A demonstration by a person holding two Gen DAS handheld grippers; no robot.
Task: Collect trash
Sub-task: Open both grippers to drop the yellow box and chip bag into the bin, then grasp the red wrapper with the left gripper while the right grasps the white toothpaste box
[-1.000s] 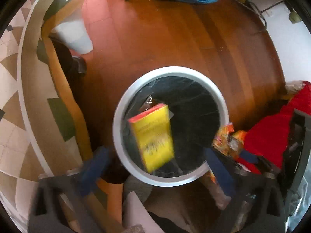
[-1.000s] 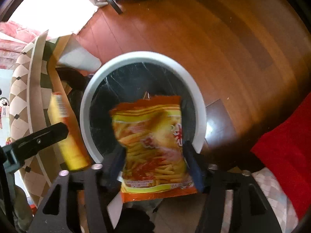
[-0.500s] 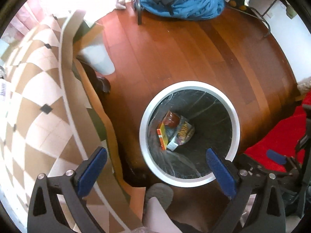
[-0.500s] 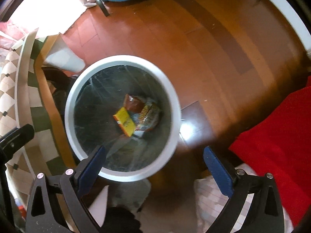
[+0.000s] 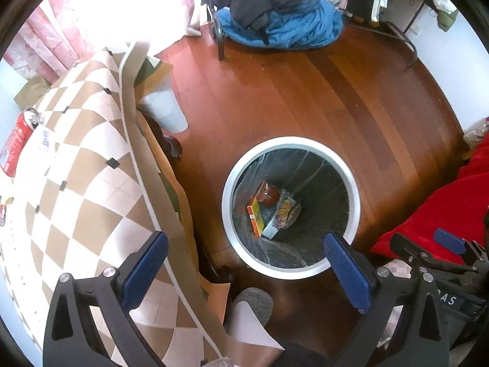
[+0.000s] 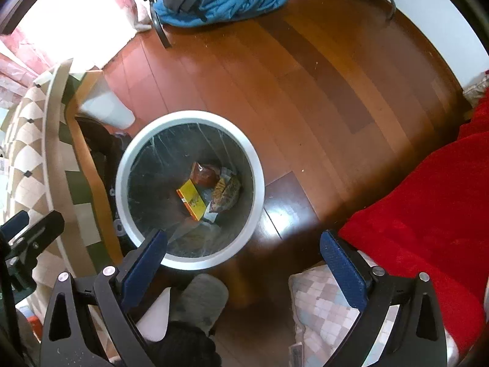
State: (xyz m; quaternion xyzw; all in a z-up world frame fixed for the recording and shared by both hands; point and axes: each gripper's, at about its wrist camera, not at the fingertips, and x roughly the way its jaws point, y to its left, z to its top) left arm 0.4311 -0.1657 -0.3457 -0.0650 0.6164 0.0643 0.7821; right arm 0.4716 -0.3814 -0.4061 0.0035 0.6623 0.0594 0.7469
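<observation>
Left wrist view: the left tongs (image 5: 243, 264) are held spread wide with nothing between the blue pads (image 5: 146, 264), above the near rim of the white-rimmed trash bin (image 5: 351, 183). At the bottom of its black liner a yellow box (image 5: 256, 215) is seen beside a snack bag (image 5: 285, 214) and a red wrapper (image 5: 270, 195). On the checkered surface (image 5: 82, 189) to the left a red can (image 5: 13, 146) is lying. In the right wrist view the right tongs (image 6: 243, 263) are likewise parted and empty, over the wooden floor (image 6: 305, 85) beside the bin (image 6: 122, 168), with a red blanket (image 6: 428, 214) to the right.
</observation>
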